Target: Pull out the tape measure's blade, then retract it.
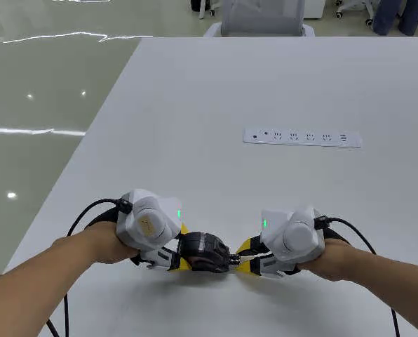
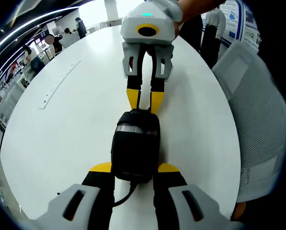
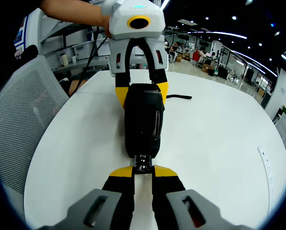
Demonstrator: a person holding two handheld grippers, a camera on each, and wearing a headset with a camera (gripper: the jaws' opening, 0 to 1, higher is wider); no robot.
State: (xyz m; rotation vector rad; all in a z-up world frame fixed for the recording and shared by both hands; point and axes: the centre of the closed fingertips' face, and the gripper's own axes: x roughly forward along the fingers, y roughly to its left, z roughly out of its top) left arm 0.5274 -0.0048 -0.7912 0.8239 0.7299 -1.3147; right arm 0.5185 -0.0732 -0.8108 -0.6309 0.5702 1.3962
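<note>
A black tape measure (image 1: 204, 253) lies on the white table (image 1: 265, 91) near its front edge, between both grippers. My left gripper (image 2: 134, 167) is shut on the case (image 2: 136, 143), one yellow-tipped jaw against each side. My right gripper (image 3: 143, 171) faces it from the opposite side, shut on the blade's end tab (image 3: 142, 163) at the case mouth. Hardly any blade shows outside the tape measure (image 3: 143, 120). In the head view the left gripper (image 1: 175, 258) and the right gripper (image 1: 244, 262) almost meet at the case. A black wrist strap (image 3: 179, 97) trails off behind it.
A white power strip (image 1: 301, 137) lies flat in the middle of the table, well beyond the grippers. A mesh chair (image 1: 261, 21) stands at the far end. The table's left edge runs close to my left arm.
</note>
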